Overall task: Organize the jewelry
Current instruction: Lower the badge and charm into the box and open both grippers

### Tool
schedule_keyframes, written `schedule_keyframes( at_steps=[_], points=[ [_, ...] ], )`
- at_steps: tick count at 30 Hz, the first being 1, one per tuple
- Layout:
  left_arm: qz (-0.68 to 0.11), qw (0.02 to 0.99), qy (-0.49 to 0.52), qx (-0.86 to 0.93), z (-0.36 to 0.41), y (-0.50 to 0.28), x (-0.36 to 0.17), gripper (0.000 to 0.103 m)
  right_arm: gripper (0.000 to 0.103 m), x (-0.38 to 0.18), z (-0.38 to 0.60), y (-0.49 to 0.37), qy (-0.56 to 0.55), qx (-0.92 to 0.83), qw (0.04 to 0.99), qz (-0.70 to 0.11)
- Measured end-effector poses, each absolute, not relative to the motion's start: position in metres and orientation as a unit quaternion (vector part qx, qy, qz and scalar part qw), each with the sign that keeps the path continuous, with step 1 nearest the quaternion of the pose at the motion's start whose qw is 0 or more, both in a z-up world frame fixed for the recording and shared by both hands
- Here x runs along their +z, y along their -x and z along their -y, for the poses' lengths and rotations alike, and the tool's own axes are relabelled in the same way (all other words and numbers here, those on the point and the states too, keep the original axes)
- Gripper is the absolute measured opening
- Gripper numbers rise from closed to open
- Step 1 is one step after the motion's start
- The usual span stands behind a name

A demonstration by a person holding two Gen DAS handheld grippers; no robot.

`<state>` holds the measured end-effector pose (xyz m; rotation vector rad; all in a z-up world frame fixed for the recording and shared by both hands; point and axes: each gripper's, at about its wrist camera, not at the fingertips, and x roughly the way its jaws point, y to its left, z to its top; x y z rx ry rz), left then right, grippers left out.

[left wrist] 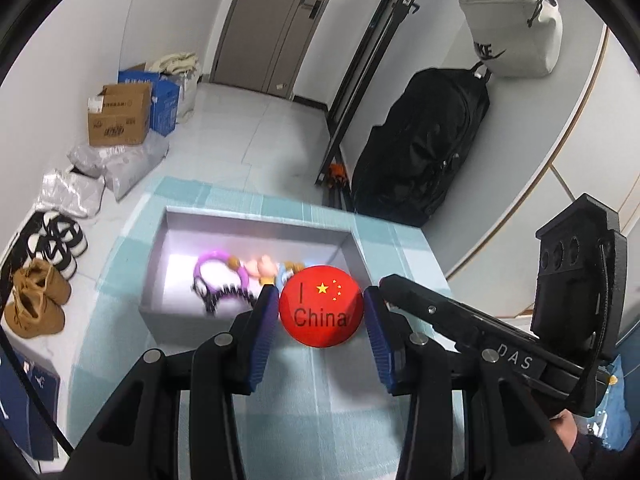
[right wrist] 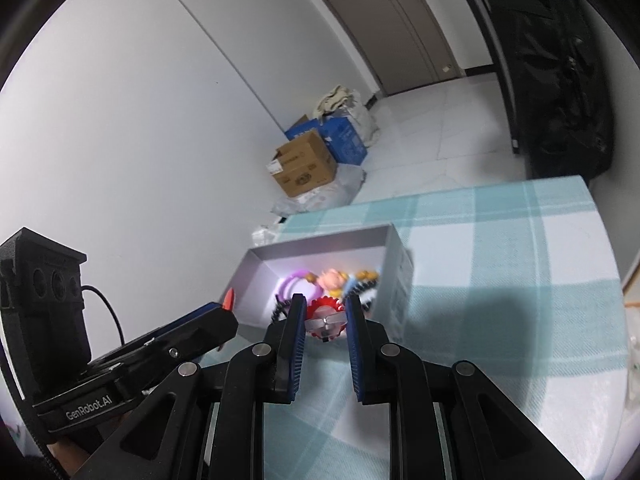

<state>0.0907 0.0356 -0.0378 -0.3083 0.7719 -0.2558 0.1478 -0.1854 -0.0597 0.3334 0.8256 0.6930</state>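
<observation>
My left gripper [left wrist: 321, 304] is shut on a round red badge [left wrist: 321, 312] printed with a flag and "China", held just in front of the grey box [left wrist: 256, 222]. The box holds a purple bracelet [left wrist: 218, 270], a black beaded piece [left wrist: 224, 296] and pink and yellow trinkets [left wrist: 266, 268]. My right gripper [right wrist: 325, 314] is shut on a small red toothed brooch with a silver clasp [right wrist: 325, 322], at the near wall of the same box [right wrist: 396, 264]. The left gripper [right wrist: 192, 328] shows at the left of the right wrist view with the badge's red edge [right wrist: 228, 300].
The box sits on a teal checked tablecloth [right wrist: 500, 280]. The floor beyond has cardboard boxes [left wrist: 120, 114], plastic bags [left wrist: 120, 164] and shoes [left wrist: 36, 300]. A black backpack [left wrist: 420, 140] and a white bag [left wrist: 512, 24] hang on the right wall.
</observation>
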Motion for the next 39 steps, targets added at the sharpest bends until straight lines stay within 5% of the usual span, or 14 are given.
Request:
schedule_keyframes(
  at_steps=[39],
  points=[
    [-0.43,0.876,0.183,-0.116,-0.053,-0.148,-0.067,0.038,0.021,-0.071,0.171,-0.197,-0.173,0.346,0.826,-0.409]
  ],
)
